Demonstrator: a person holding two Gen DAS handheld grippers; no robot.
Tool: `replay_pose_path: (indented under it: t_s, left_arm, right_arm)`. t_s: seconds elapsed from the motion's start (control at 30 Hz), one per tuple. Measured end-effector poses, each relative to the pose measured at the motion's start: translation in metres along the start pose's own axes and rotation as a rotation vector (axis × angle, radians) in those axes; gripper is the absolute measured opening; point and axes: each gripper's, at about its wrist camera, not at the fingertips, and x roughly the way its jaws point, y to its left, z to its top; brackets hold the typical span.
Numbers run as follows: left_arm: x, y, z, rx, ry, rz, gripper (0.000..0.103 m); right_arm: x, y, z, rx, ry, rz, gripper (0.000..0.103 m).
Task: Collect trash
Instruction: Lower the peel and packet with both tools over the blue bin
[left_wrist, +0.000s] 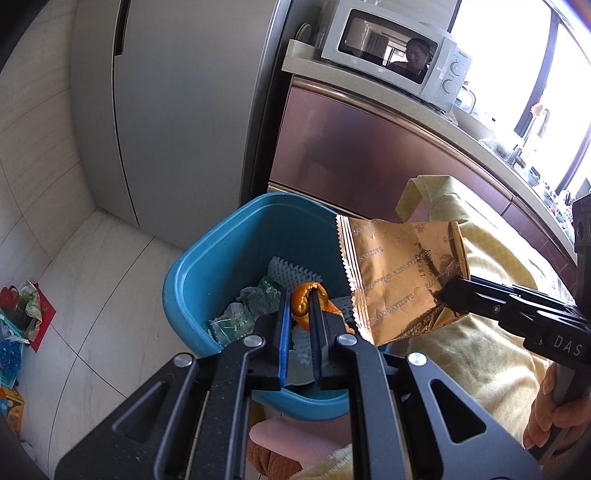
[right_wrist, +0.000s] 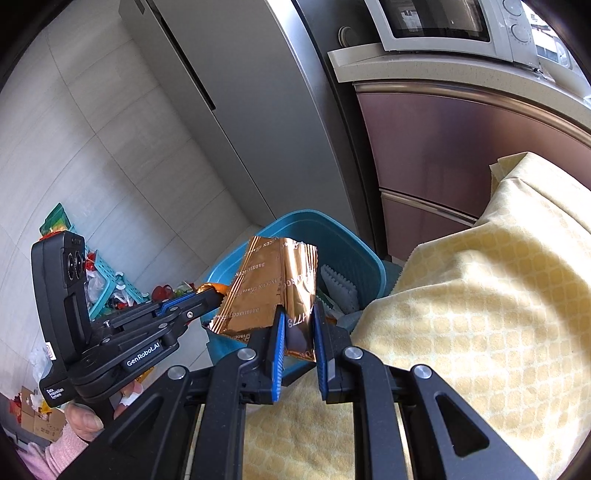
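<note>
A blue trash bin (left_wrist: 207, 258) stands on the floor and holds wrappers and white foam netting; it also shows in the right wrist view (right_wrist: 347, 251). My left gripper (left_wrist: 300, 295) is shut on a piece of orange peel (left_wrist: 304, 297) and holds it over the bin. My right gripper (right_wrist: 297, 317) is shut on a copper-gold snack wrapper (right_wrist: 273, 284), held at the bin's rim. The wrapper (left_wrist: 399, 273) and the right gripper (left_wrist: 448, 288) show at the right of the left wrist view. The left gripper (right_wrist: 212, 293) shows at the left of the right wrist view.
A yellow cloth (right_wrist: 461, 314) covers the surface at the right, next to the bin. A grey fridge (left_wrist: 177, 110) and a purple cabinet (left_wrist: 369, 155) with a microwave (left_wrist: 399, 55) stand behind. Clutter and a teal basket (right_wrist: 103, 280) lie on the floor at the left.
</note>
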Motion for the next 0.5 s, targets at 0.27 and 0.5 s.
replay_pose_path:
  t_s: [0.27, 0.5]
  left_arm:
    - [0.006, 0.001, -0.002, 0.002, 0.015, 0.007, 0.010]
    - [0.013, 0.003, -0.005, 0.002, 0.029, 0.016, 0.010]
  right_arm:
    - [0.008, 0.005, 0.003, -0.004, 0.016, -0.011, 0.013]
    - [0.013, 0.008, 0.005, -0.011, 0.028, -0.020, 0.013]
